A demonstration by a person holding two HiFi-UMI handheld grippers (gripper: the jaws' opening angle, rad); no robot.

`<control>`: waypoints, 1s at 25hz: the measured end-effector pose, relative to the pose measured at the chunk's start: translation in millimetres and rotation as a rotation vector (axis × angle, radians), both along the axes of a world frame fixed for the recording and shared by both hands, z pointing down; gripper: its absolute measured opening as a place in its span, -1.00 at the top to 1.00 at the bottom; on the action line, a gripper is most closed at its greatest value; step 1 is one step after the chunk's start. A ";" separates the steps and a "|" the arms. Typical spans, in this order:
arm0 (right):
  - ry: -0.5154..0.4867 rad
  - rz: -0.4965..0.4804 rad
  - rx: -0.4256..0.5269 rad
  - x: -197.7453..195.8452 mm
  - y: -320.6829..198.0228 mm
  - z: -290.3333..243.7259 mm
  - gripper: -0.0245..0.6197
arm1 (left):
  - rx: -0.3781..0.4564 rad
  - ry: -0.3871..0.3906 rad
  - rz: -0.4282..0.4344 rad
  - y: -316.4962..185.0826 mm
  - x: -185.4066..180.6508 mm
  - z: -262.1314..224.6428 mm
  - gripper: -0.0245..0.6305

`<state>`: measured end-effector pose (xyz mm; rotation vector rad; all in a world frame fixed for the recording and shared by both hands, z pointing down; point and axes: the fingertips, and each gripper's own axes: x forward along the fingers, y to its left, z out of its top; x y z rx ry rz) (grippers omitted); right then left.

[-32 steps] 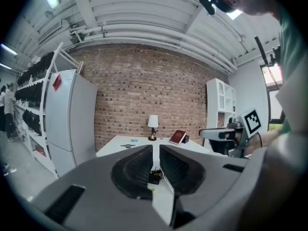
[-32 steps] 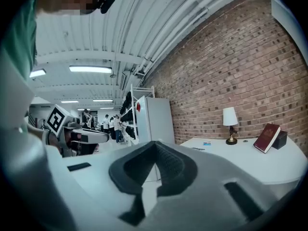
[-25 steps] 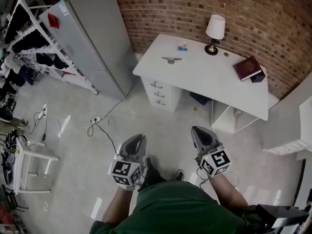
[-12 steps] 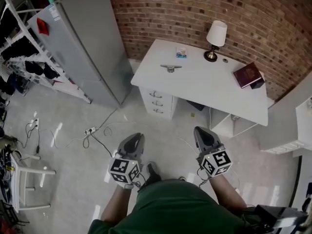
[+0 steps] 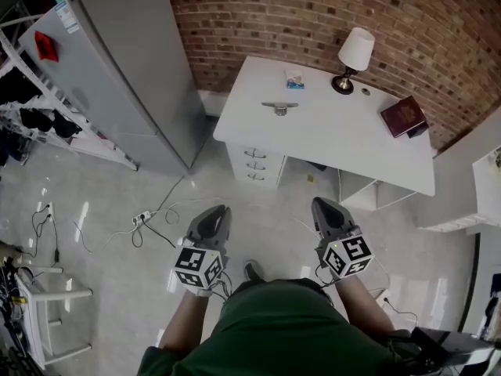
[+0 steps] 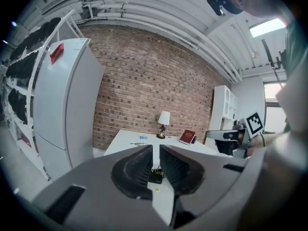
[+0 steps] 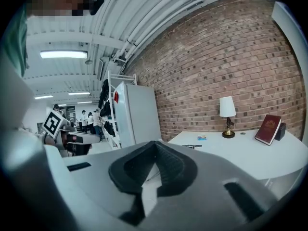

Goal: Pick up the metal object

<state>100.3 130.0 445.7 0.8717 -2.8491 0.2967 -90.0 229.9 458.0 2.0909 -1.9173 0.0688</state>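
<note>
The metal object (image 5: 279,106), a small silver handle-like piece, lies on the white desk (image 5: 344,143) near its left end, far ahead of both grippers. It shows small in the left gripper view (image 6: 140,143) and the right gripper view (image 7: 191,146). My left gripper (image 5: 218,210) is held at waist height over the floor, its jaws (image 6: 154,150) only a narrow slit apart with nothing between them. My right gripper (image 5: 325,204) hangs beside it, its tips touching (image 7: 155,143) and empty.
On the desk stand a lamp (image 5: 352,57), a dark red book (image 5: 404,116) and a small blue card (image 5: 293,77); drawers (image 5: 254,159) sit under its left end. A grey fridge (image 5: 125,61) stands left of it. A power strip with cables (image 5: 141,219) lies on the floor.
The view has shifted left and forward, so the fridge and desk sit a little nearer. Both grippers keep their pose in front of the body.
</note>
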 end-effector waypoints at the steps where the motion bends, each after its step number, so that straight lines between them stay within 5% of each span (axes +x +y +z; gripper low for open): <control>1: -0.001 0.002 -0.005 -8.6 -1.2 1.2 0.91 | -0.003 0.003 -0.002 -1.2 -10.2 2.3 0.81; 12: 0.024 0.015 -0.047 -59.3 -20.8 13.7 0.91 | -0.032 0.054 0.022 -26.2 -55.5 24.5 0.81; 25: -0.031 -0.040 -0.071 -99.4 -120.4 20.6 0.91 | -0.038 0.015 -0.047 -107.4 -88.3 14.6 0.81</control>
